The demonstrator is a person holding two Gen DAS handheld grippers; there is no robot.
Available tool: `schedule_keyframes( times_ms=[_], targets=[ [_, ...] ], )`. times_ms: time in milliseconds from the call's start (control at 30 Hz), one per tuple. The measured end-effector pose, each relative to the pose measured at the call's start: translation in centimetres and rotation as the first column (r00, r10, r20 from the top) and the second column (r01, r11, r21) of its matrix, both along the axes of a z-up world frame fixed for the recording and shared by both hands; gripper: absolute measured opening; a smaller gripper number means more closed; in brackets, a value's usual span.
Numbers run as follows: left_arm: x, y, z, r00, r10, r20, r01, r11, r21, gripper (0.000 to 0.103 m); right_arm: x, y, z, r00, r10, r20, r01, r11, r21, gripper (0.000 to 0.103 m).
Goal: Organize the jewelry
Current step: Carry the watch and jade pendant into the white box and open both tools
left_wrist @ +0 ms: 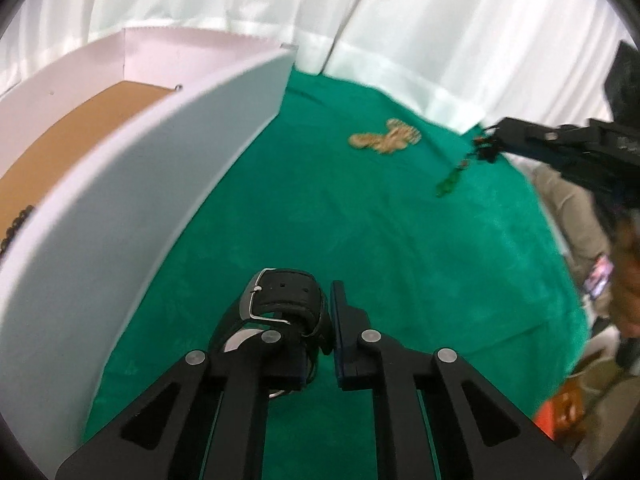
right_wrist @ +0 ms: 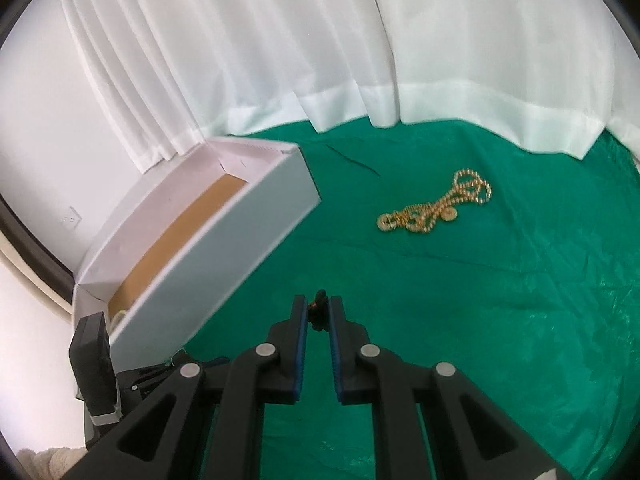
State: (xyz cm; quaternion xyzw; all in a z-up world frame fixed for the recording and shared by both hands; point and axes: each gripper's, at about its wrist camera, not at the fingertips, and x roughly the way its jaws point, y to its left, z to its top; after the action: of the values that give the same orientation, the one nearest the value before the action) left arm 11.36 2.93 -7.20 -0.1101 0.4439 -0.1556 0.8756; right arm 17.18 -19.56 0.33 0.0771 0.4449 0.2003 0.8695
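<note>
My left gripper (left_wrist: 320, 316) is shut on a black-strapped wristwatch (left_wrist: 284, 304) with a silver buckle, held above the green cloth beside the white box (left_wrist: 132, 184). My right gripper (right_wrist: 319, 312) is shut on a dark beaded piece (right_wrist: 319, 307); in the left wrist view the right gripper (left_wrist: 486, 148) holds it in the air with a green bead strand (left_wrist: 452, 178) hanging down. A gold bead necklace (right_wrist: 434, 208) lies on the cloth; it also shows in the left wrist view (left_wrist: 386, 138).
The open white box (right_wrist: 208, 248) has a brown floor and a dark bead strand (left_wrist: 16, 224) inside at its left edge. White curtains (right_wrist: 320, 48) hang behind the green-covered table (right_wrist: 480, 320). A person sits at the right (left_wrist: 624, 264).
</note>
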Motion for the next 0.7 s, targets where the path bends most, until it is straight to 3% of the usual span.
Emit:
schedule_keyframes(
  times_ms=[167,333,467,567,700],
  targets=[
    [-2.7,0.7,5.9,0.998,-0.036,0.052,0.04,0.996,-0.074,0.008,0.0,1.8,2.6,0.998,0.054,0.03,-0.055,0.998,0.02,0.011],
    [-4.9,4.2,12.2,0.996,-0.04,0.083,0.051,0.988,-0.145,0.008,0.2,5.3,5.3,0.988,0.144,0.06,-0.146,0.989,0.03,0.011],
    [-6.5,8.8,15.7,0.994,0.012,0.113,0.002,0.992,-0.128,0.008,0.7,9.4,7.0,0.971,0.221,0.094,-0.224,0.974,0.025,0.011],
    [-6.8,12.4,16.7,0.992,0.073,0.103,-0.061,0.991,-0.115,0.008,1.1,12.7,7.8,0.958,0.272,0.095,-0.278,0.959,0.052,0.011],
    [-6.0,17.1,16.4,0.98,0.18,0.089,-0.177,0.983,-0.043,0.008,1.4,17.4,8.5,0.936,0.335,0.111,-0.341,0.939,0.045,0.011]
  ],
)
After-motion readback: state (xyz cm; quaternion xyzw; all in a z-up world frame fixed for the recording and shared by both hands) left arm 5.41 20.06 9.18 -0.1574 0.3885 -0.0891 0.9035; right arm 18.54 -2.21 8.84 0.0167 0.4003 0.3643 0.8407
